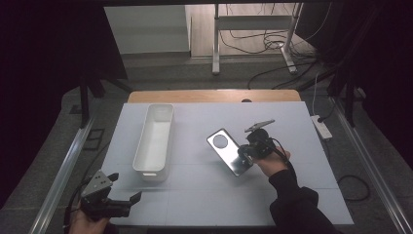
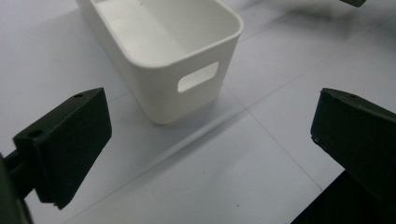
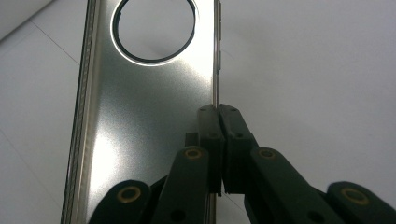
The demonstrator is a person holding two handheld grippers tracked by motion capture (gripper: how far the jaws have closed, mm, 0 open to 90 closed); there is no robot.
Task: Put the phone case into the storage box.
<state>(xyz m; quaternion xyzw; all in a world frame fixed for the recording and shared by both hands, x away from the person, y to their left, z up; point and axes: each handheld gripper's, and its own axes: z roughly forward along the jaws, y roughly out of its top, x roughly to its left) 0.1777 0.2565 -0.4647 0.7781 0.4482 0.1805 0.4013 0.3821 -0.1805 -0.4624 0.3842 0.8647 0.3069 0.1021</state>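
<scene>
1. The high view is dim: dark surroundings left and right, while the white table [image 1: 204,195] is evenly lit from above.
2. Glare flares on the silver phone [image 1: 229,152], and a bright streak runs down its left side in the right gripper view.
3. The bin [image 2: 187,70] casts a soft shadow on its near side.
4. The near black jaws look slightly blurred in both gripper views.

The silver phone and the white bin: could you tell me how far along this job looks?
Done: the right hand-held gripper is shut on the silver phone's edge. In hand: the phone sits tilted, right of the white bin. Left: probably carrying it into the bin, which looks empty; the left hand-held gripper waits open.
</scene>
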